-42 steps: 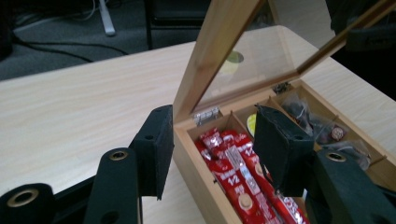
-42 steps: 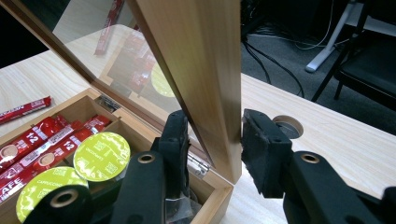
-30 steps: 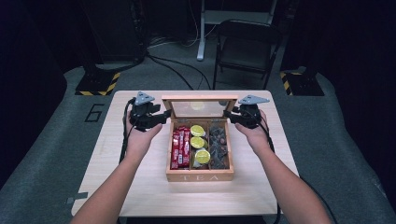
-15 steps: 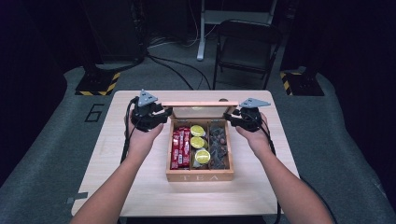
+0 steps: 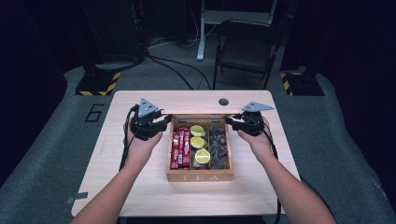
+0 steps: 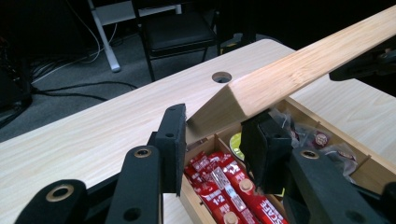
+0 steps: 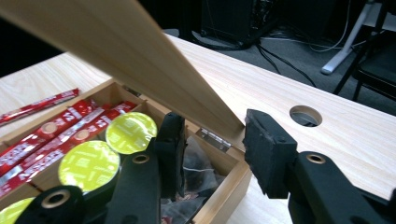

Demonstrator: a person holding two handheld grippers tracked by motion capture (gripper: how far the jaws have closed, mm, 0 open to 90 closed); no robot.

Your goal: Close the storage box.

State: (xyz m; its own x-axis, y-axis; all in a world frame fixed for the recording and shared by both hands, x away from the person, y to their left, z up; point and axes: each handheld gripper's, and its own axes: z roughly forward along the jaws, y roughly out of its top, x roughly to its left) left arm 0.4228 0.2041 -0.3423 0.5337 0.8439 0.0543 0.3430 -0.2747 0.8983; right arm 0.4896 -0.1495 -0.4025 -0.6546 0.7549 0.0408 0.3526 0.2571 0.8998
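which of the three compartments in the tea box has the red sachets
The left compartment of the tea box, beside the left gripper. The middle one holds lime-green round capsules, the right one dark wrapped packets.

Pale wood box [image 5: 200, 176] and lid [image 5: 201, 111]; red sachets [image 5: 180, 148]; lime-green capsules [image 5: 198, 142]; dark packets [image 5: 218, 144]; black tongs [image 6: 212, 144]; light woodgrain tabletop [image 5: 140, 186].
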